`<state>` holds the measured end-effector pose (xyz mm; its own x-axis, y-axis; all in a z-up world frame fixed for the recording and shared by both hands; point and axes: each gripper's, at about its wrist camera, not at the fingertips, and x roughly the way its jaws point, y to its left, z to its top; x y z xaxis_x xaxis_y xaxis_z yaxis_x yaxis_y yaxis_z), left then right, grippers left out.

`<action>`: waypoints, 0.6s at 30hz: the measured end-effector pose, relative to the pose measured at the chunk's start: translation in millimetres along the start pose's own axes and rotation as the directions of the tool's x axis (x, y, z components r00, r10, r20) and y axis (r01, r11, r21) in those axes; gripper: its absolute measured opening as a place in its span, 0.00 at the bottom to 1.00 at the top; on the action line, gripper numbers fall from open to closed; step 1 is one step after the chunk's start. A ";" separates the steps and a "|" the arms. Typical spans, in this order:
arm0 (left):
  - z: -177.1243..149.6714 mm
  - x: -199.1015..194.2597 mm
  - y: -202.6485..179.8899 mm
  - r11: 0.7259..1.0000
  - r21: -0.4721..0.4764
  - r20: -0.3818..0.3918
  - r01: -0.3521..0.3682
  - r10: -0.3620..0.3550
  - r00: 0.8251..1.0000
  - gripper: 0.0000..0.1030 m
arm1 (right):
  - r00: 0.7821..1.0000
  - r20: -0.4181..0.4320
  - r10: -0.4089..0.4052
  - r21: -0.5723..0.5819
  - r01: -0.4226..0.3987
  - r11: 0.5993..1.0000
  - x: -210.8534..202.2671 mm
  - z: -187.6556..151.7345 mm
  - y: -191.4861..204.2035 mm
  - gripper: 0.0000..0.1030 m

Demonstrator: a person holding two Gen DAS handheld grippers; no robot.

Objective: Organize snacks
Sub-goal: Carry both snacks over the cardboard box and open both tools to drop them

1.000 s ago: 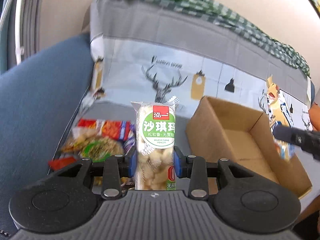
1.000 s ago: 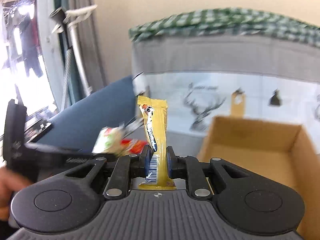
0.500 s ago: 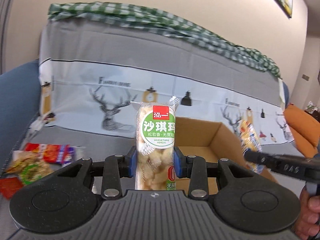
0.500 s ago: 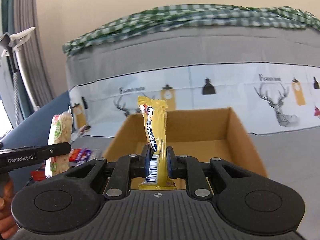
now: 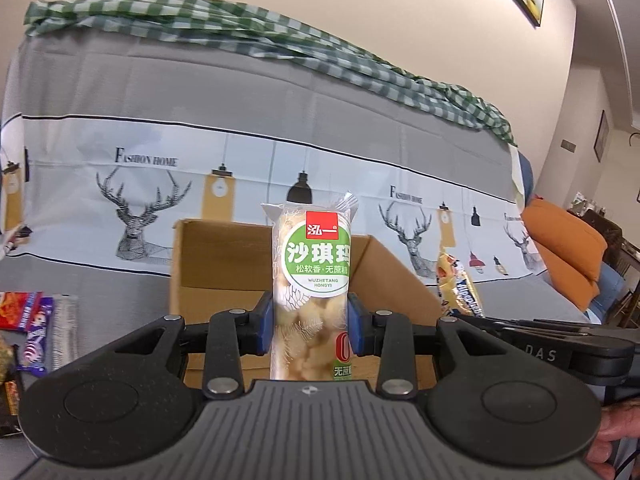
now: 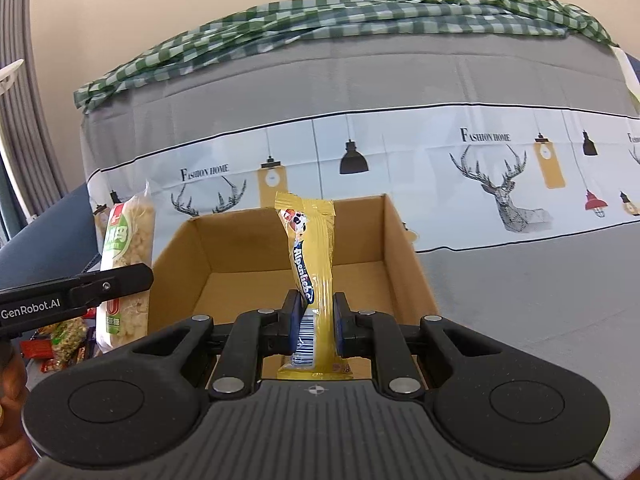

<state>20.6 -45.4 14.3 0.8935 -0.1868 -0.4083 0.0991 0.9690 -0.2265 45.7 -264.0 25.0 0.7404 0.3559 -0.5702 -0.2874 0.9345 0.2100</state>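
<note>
Carry step right now: 2 snacks are held over the sofa, each upright. The left tool (image 5: 311, 328) is clamped on the green-label snack pack (image 5: 312, 292), the right tool (image 6: 316, 324) nearly shut on a thin yellow candy pack (image 6: 314, 264). The cardboard box (image 6: 404, 264) sits just ahead, looking empty. Next, both packs need lowering inside before being released.

Lighting: bright, even daylight, shadows soft, no harsh glare; optics: strong fisheye bowing of the sofa back (image 5: 240, 92) and wall (image 6: 160, 12) toward dark corners (both views), centre sharp, faint softness at the rims.
</note>
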 end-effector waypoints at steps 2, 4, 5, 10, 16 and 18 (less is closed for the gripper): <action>-0.9 3.0 -2.8 1.000 -0.002 -0.004 0.009 -0.009 1.000 0.38 | 1.000 -0.002 0.000 0.000 0.000 1.000 0.3 0.0 -1.1 0.17; -1.9 6.0 -5.6 1.000 -0.001 -0.008 0.014 -0.014 1.000 0.38 | 1.000 -0.005 -0.002 -0.006 0.002 1.000 0.9 -0.8 -1.1 0.17; -2.7 6.2 -6.9 1.000 0.000 -0.010 0.018 -0.018 1.000 0.38 | 1.000 -0.004 -0.001 -0.008 0.001 1.000 0.9 -0.5 -0.7 0.17; -4.7 8.2 -9.4 1.000 0.006 -0.016 0.027 -0.027 1.000 0.38 | 1.000 -0.001 -0.002 -0.016 0.001 1.000 1.0 1.1 2.1 0.17; -5.2 6.8 -9.9 1.000 0.007 -0.015 0.029 -0.029 0.999 0.38 | 1.000 -0.005 0.002 -0.017 -0.002 1.000 0.4 0.8 4.4 0.17; -5.0 6.8 -10.6 1.000 0.007 -0.014 0.030 -0.029 0.999 0.38 | 1.000 -0.006 0.003 -0.020 -0.003 1.000 0.4 0.8 4.9 0.17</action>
<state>23.4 -57.7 9.5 0.8839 -0.2176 -0.4141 0.1285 0.9641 -0.2323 45.1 -259.2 26.5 0.7361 0.3588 -0.5740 -0.3019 0.9330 0.1961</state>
